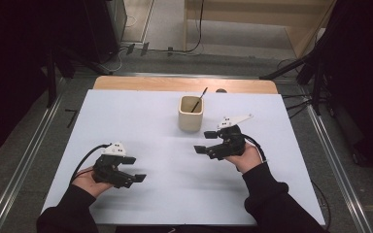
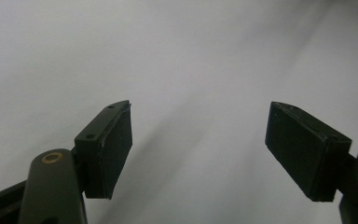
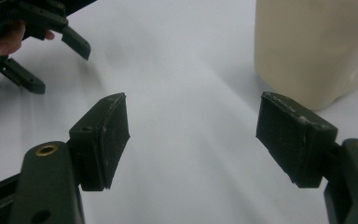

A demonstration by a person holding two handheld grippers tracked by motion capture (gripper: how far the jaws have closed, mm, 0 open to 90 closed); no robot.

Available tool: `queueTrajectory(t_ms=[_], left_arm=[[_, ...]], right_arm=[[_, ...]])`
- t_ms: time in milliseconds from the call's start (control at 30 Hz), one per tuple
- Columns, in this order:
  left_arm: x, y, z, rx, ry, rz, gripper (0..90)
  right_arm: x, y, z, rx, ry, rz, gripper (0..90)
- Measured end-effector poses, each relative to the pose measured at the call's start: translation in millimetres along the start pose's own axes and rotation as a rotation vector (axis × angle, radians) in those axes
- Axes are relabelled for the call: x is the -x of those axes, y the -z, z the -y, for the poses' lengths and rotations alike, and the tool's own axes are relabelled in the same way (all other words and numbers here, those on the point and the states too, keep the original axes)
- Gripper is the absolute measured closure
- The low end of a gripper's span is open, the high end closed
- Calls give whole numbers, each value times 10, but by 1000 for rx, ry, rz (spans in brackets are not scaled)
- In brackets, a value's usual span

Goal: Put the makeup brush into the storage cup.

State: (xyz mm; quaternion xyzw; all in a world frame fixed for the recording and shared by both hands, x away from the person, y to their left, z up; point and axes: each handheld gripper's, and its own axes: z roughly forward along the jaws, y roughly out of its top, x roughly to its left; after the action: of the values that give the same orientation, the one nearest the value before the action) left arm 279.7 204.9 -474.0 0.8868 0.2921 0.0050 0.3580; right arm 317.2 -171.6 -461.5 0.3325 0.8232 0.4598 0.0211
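A cream square cup (image 1: pixel 191 113) stands upright on the white table (image 1: pixel 141 121) near its far middle, with a thin dark stick (image 1: pixel 199 99) leaning out of it. My right gripper (image 1: pixel 205 141) hovers just to the near right of the cup, jaws wide open and nothing between them. In the right gripper view the cup (image 3: pixel 314 46) rises at the upper right, beyond the gripper (image 3: pixel 193 137). My left gripper (image 1: pixel 134 168) sits at the near left of the table, open and holding nothing. In the left gripper view its jaws (image 2: pixel 200 149) stand far apart over bare white surface.
A wooden strip (image 1: pixel 184 84) runs along the table's far edge. Metal rails (image 1: pixel 29 145) flank the table on both sides. Dark stands and cables stand on the floor beyond. In the right gripper view the left gripper (image 3: pixel 23 42) and its hand appear at upper left.
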Motion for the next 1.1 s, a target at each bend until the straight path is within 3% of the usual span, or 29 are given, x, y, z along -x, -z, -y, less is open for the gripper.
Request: queueTrajectory(t_ms=[667,1100], left_arm=[[-10,-35,-44,-2,-10,5,237],[-8,-42,-46,-5,-9,7,237]], right_arm=[[-70,168,268,-46,31,0,243],[-69,302,438,-74,38,23,243]])
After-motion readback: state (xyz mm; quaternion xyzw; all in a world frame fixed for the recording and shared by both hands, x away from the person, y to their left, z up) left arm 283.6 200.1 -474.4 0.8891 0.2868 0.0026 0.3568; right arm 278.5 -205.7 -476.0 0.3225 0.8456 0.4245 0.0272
